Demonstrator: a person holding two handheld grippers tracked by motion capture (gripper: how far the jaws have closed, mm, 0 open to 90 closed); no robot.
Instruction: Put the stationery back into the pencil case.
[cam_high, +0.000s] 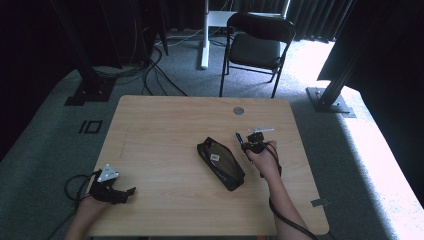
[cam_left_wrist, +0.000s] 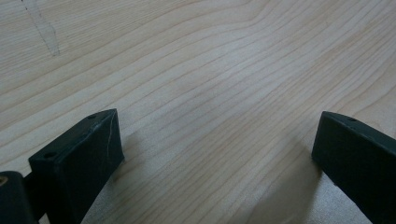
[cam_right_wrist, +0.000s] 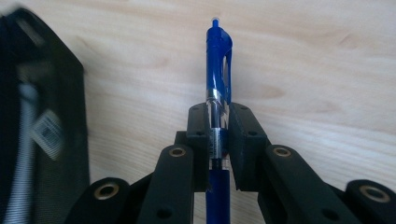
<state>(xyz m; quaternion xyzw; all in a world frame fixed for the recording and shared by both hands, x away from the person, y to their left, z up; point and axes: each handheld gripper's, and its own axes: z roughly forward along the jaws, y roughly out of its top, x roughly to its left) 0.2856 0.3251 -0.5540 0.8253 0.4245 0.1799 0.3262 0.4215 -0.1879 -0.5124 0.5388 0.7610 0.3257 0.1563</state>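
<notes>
Clamped between the right gripper's (cam_right_wrist: 218, 140) jaws is the blue pen (cam_right_wrist: 218, 84), just off the table (cam_high: 165, 130) beside the black pencil case (cam_high: 220, 163). Pickup looks done; stowing it seems left. Left gripper (cam_left_wrist: 210, 154) sits wide apart, idle.
</notes>
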